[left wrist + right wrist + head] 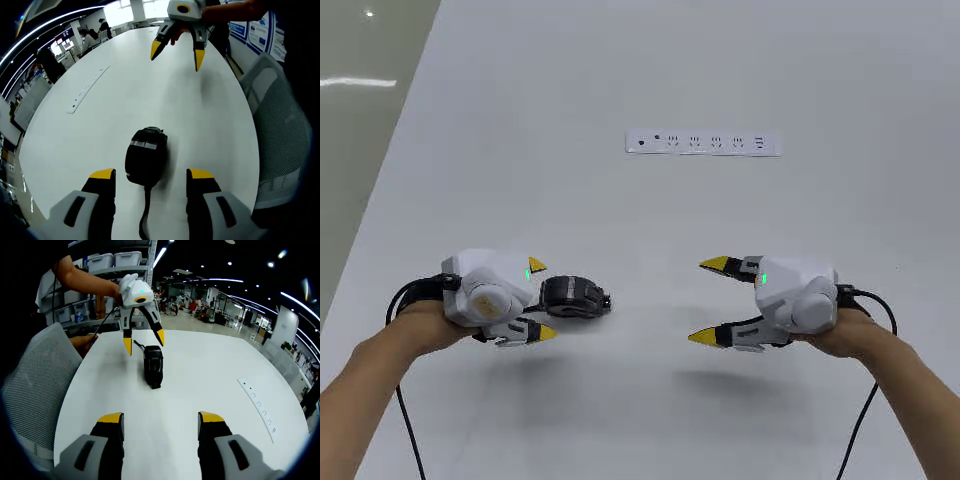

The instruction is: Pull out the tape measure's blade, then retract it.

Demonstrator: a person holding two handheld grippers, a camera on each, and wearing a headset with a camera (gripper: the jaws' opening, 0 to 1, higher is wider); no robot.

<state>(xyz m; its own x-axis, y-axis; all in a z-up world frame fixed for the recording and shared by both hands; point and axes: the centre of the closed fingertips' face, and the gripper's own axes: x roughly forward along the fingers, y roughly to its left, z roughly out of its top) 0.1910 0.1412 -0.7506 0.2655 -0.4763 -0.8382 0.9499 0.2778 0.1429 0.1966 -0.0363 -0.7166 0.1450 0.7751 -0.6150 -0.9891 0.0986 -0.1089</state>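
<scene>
Both pairs of fingers (102,175) spread — tape measure (146,161) just ahead of left gripper (542,299), untouched, right gripper (699,301) well apart.

Your tape measure (575,296) is a small, rounded black case with a pale grey patch on its upper face (a label, too small to read). It lies on its side on the white table (720,60) with the blade wound in. A thin dark strap trails from the end nearest you. The case sits just ahead of and between the spread tips of your left tongs (543,299), touching neither.
</scene>
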